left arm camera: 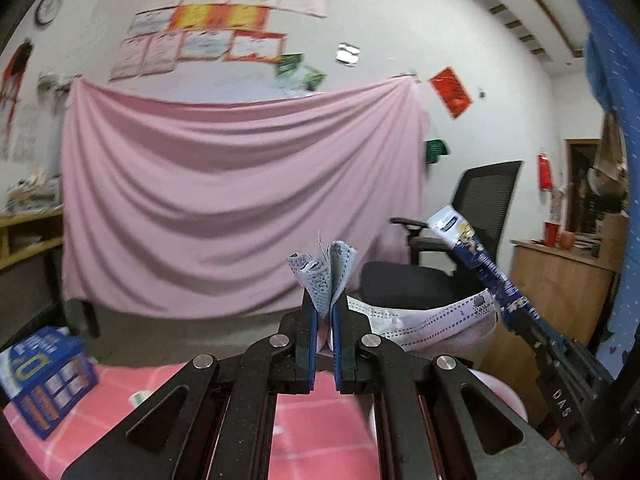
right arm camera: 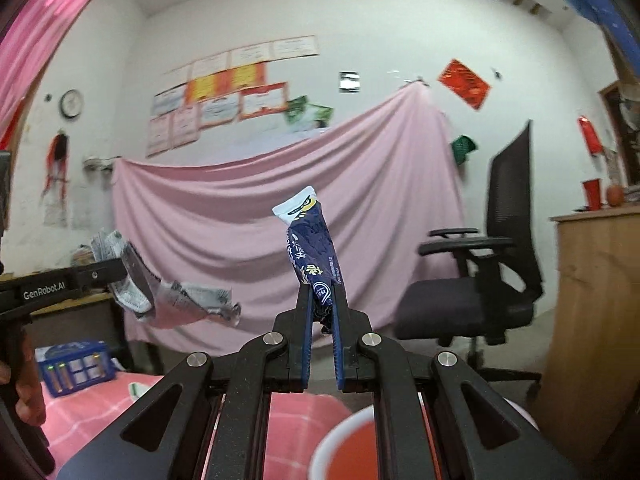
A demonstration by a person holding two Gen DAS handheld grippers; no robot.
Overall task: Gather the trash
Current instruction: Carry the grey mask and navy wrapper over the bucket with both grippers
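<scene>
We have two pieces of trash in the air, one to each gripper; the left gripper (left arm camera: 325, 308) is clamped on a crumpled face mask (left arm camera: 324, 276), whose loose end trails to the right, and the right gripper (right arm camera: 322, 308) is pinched shut on a dark blue wrapper (right arm camera: 312, 248) that stands up from between its pads; both are lifted above the pink checked tablecloth (left arm camera: 312, 432), with the pink sheet (left arm camera: 240, 200) on the far wall behind them. We judge the likeliest trouble to be the mask; only a bunched fold of it sits between the pads, so the dangling part could snag on the other gripper or drag the fold free on the way to a bin; we see no bin in either view, so we cannot tell how far the carry is. The wrapper is slick and held low down, so it might slide out if tilted sharply. A cup (right arm camera: 344, 448) with a red inside sits just under the right gripper and could be knocked. We count one mask, one wrapper, one cup, one blue battery box (right arm camera: 76, 368), one office chair (right arm camera: 492, 264), two grippers.
</scene>
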